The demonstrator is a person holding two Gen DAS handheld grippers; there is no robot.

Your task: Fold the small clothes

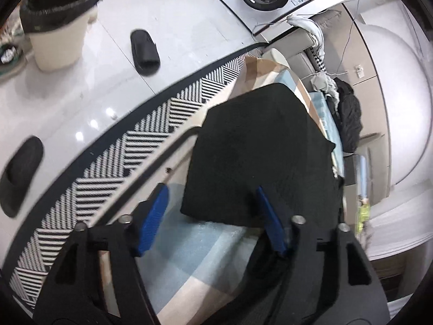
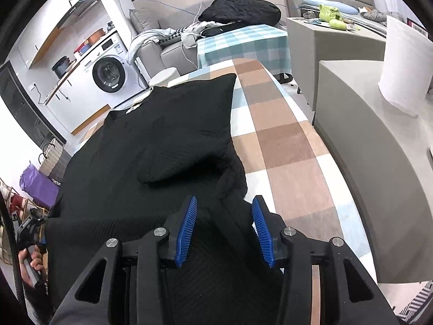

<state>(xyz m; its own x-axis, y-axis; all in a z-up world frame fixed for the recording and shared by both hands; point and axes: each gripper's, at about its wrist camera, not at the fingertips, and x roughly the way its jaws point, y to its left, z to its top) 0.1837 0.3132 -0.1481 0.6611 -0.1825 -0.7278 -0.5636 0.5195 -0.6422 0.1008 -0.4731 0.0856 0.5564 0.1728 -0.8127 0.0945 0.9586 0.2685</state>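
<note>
A black knit garment (image 2: 151, 146) lies on a checked tablecloth (image 2: 281, 140), one side folded over the middle. My right gripper (image 2: 223, 211) is open, its blue pads on either side of a raised fold at the garment's near edge. In the left wrist view the garment (image 1: 259, 151) shows as a dark slab on the same cloth (image 1: 205, 254). My left gripper (image 1: 211, 195) is open, hovering at the garment's near edge, with nothing between its pads. The left gripper also shows in the right wrist view (image 2: 31, 223), at the far left beside the garment.
A striped rug (image 1: 113, 162) and white floor with two black slippers (image 1: 144, 51) and a bin (image 1: 58, 21) lie left of the table. A washing machine (image 2: 109, 71), sofa with clothes (image 2: 238, 9), grey cabinets (image 2: 379, 146) and a paper roll (image 2: 403, 65) surround it.
</note>
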